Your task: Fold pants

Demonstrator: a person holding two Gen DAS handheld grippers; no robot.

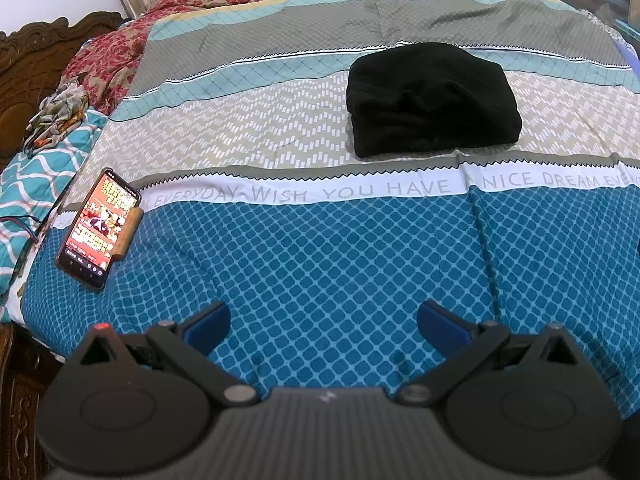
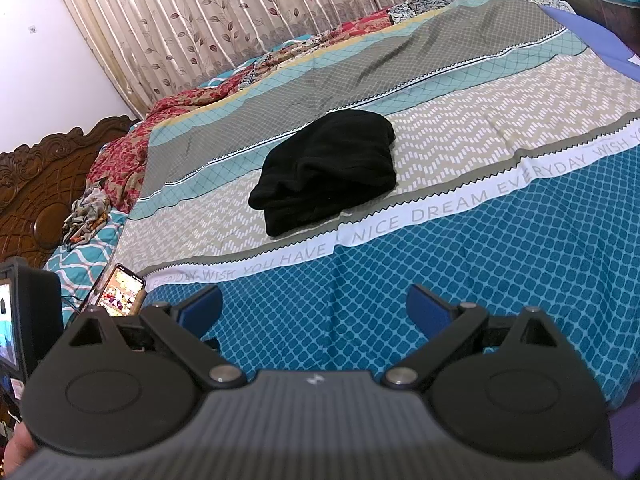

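Black pants (image 1: 434,100) lie seemingly folded well ahead of both spread, empty grippers, left (image 1: 324,322) and right (image 2: 314,306), so any tidying should pinch edges squarely.

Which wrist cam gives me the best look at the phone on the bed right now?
The left wrist view. There the phone lies whole on the bedspread, its screen lit and its full outline visible. In the right wrist view only the phone's upper part shows; the right gripper body hides the rest.
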